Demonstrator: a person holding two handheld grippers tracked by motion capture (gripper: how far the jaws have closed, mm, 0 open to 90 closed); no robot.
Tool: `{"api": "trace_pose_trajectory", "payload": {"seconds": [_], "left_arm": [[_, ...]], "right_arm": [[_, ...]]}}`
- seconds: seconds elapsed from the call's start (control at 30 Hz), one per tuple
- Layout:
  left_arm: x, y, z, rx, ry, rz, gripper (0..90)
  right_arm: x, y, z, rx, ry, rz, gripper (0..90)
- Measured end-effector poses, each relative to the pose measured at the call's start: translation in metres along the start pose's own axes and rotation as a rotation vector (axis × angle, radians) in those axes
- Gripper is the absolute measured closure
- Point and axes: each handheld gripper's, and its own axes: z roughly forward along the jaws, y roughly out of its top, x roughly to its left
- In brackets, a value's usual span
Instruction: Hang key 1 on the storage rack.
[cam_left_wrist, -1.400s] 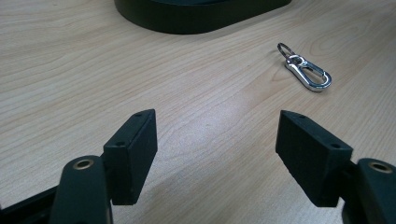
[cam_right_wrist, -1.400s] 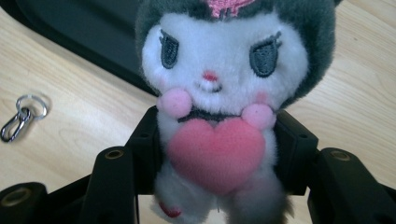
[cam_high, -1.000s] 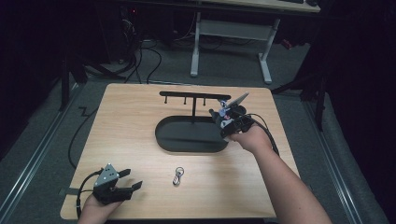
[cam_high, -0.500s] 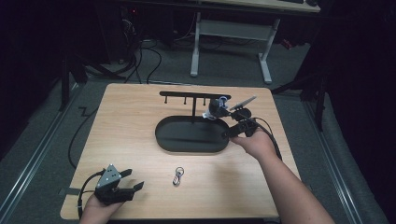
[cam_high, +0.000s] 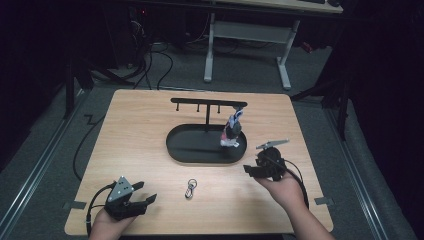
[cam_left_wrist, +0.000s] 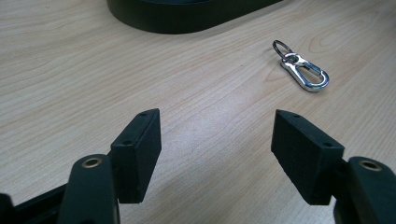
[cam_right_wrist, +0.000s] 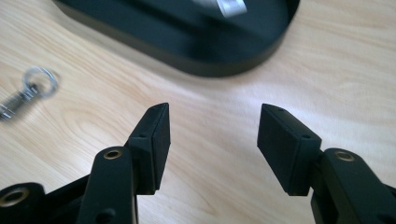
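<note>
**Both grippers empty over the table, keychain hung on the stand**

Dark floor, loose cables and the legs of another desk surround a pale wooden table (cam_high: 150, 125) in the high view. Near its middle stands a black oval tray (cam_high: 200, 150) with a T-shaped hook stand (cam_high: 207, 103) rising from it. A colourful keychain (cam_high: 232, 131) hangs from the right end of the stand's bar, its lower end down over the tray's right part. A small metal carabiner clip (cam_high: 190, 188) with a key ring lies on the bare wood in front of the tray, between the two hands.

The right gripper (cam_high: 248, 170) is held just in front of the tray's right end, apart from the keychain and pointing left across the table. Its jaws have just been closing a little, yet they stand well apart with nothing between them; the pads press on nothing. The left gripper (cam_high: 149, 199) sits at the near left corner of the table, low over the wood, jaws wide and empty; they too have just narrowed slightly.

The right gripper view looks between its own gripper (cam_right_wrist: 212, 135) jaws at the tray's rounded edge (cam_right_wrist: 210, 65) close ahead, with the clip (cam_right_wrist: 23, 98) blurred at the left edge. The left gripper view looks between its own gripper (cam_left_wrist: 215, 140) pads at bare wood grain, and it gives the clip (cam_left_wrist: 303, 72) sharply: a silver snap hook joined to a split ring, lying flat, ahead and to the right of the jaws, with the tray's front wall (cam_left_wrist: 187, 18) beyond.
</note>
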Motion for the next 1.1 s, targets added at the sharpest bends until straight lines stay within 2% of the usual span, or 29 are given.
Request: {"api": "trace_pose_trajectory", "payload": {"seconds": [0.03, 0.07, 0.17, 0.2, 0.23, 0.27, 0.4, 0.43, 0.5, 0.53, 0.6, 0.63, 0.67, 0.7, 0.73, 0.77, 0.87, 0.97, 1.07, 1.1], "left_arm": [[0.000, 0.000, 0.000, 0.000, 0.000, 0.000, 34.6], [0.000, 0.000, 0.000, 0.004, 0.003, -0.002, 34.6], [0.000, 0.001, 0.001, 0.013, 0.011, -0.010, 35.6], [-0.001, 0.001, 0.003, 0.014, 0.017, -0.020, 36.0], [-0.001, 0.001, 0.003, 0.014, 0.017, -0.020, 36.5], [-0.001, 0.001, 0.004, 0.022, 0.022, -0.014, 36.6], [-0.004, 0.001, 0.005, 0.034, 0.049, -0.014, 36.4], [-0.004, 0.001, 0.005, 0.034, 0.049, -0.014, 36.4], [-0.005, 0.002, 0.007, 0.044, 0.050, -0.026, 36.8], [-0.006, 0.004, 0.008, 0.052, 0.044, -0.029, 41.1], [-0.008, 0.006, 0.013, 0.078, 0.043, -0.019, 46.9], [-0.009, 0.008, 0.017, 0.096, 0.038, -0.022, 46.9], [-0.011, 0.011, 0.020, 0.110, 0.022, -0.019, 58.4], [-0.014, 0.014, 0.023, 0.116, 0.016, -0.012, 58.4], [-0.020, 0.021, 0.028, 0.122, 0.038, 0.021, 64.7], [-0.023, 0.024, 0.031, 0.125, 0.044, 0.027, 76.0], [-0.033, 0.036, 0.043, 0.126, 0.060, 0.040, 87.6], [-0.047, 0.047, 0.063, 0.147, 0.062, 0.050, 89.7], [-0.058, 0.051, 0.078, 0.174, 0.049, 0.061, 89.9], [-0.066, 0.054, 0.086, 0.187, 0.035, 0.072, 90.0]], "right_arm": [[0.000, 0.000, 0.000, 0.000, 0.000, 0.000, 44.6], [0.001, -0.008, 0.001, -0.016, -0.011, -0.003, 45.0], [0.001, -0.029, 0.007, -0.055, -0.008, 0.011, 45.9], [0.001, -0.042, 0.010, -0.078, -0.009, 0.013, 46.0], [0.001, -0.042, 0.010, -0.078, -0.009, 0.013, 46.0], [0.001, -0.053, 0.013, -0.112, -0.009, 0.012, 46.7], [0.006, -0.076, 0.016, -0.220, -0.021, 0.021, 49.2], [0.006, -0.076, 0.016, -0.220, -0.021, 0.021, 49.2], [0.009, -0.088, 0.018, -0.290, -0.021, 0.016, 50.5], [0.011, -0.095, 0.025, -0.282, 0.005, -0.002, 50.9], [0.009, -0.095, 0.025, -0.283, 0.019, -0.004, 53.4], [0.009, -0.095, 0.025, -0.283, 0.019, -0.004, 53.4], [0.007, -0.095, 0.021, -0.306, 0.017, -0.002, 55.7], [0.007, -0.095, 0.021, -0.306, 0.017, -0.002, 55.7], [0.005, -0.095, 0.018, -0.326, 0.019, 0.008, 56.7], [0.002, -0.097, 0.014, -0.349, 0.037, 0.040, 56.2], [-0.003, -0.101, 0.013, -0.353, 0.055, 0.050, 54.7], [-0.005, -0.104, 0.013, -0.346, 0.070, 0.060, 53.8], [-0.006, -0.103, 0.013, -0.346, 0.078, 0.054, 53.4], [-0.006, -0.103, 0.013, -0.347, 0.090, 0.056, 53.0]]}}
